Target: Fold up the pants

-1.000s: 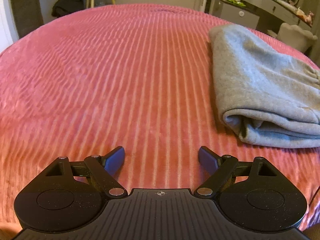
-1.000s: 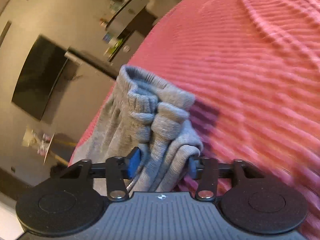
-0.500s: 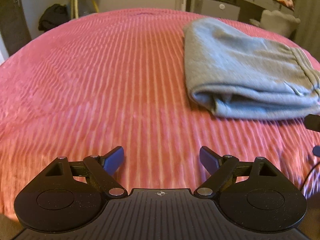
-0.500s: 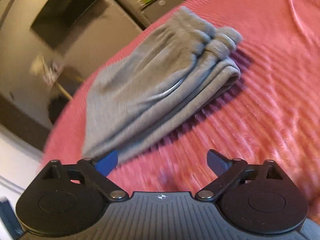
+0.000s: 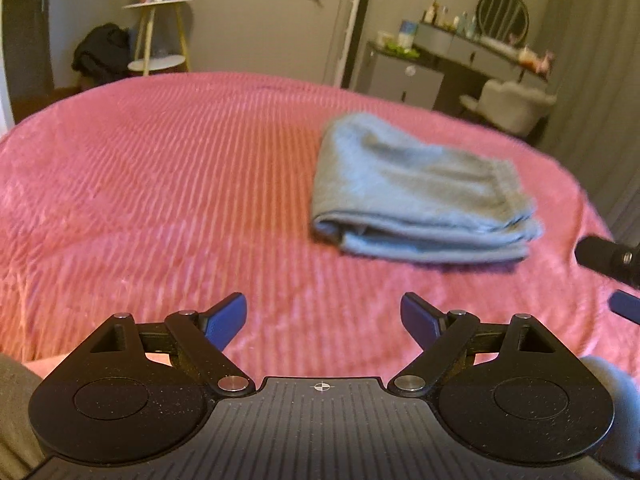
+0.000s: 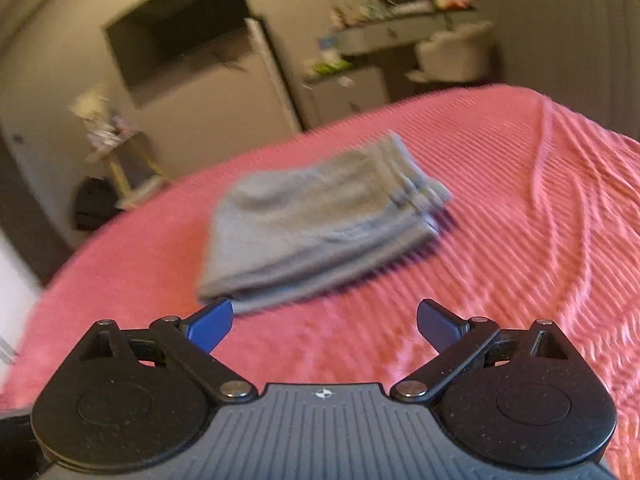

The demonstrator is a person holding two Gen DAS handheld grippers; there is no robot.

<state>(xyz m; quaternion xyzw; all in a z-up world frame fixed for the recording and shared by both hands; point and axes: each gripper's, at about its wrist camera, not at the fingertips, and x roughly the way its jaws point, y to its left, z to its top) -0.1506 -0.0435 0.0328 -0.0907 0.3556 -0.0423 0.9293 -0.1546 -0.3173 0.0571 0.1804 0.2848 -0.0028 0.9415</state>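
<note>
- Where the room's largest item is concerned, the bed [image 5: 160,184] carries a pink ribbed cover that fills most of both wrist views and bears the task's garment on its right-hand portion.
- Vanity desk [image 5: 472,52], grey, against the far wall, with a round mirror, small bottles and a pale chair beside it; well apart from the work.
- Side table [image 5: 160,32], white top on yellow legs, far left corner, a dark bag on the floor next to it.
- Pants [image 5: 416,200], grey sweat fabric, lying flat on the cover as a compact stack of several layers; fold edge toward the left wrist camera, ribbed waistband or cuffs at the right end. No gripper touches them. Both views are blurred, so finer seams cannot be read.
- Left gripper [image 5: 324,316], jaws spread wide with nothing between them, hovering over bare cover, well short of the bundle.
- Right gripper [image 6: 324,322], jaws likewise spread and empty, near the bundle's closest corner but apart from it; its tip also shows at the right edge of the left view.
- Step in hand, as a judgement: folding looks finished and the garment released.
- Next move, as a judgement: none beyond setting the grippers aside, or at most a light press to square the stacked edges.
</note>
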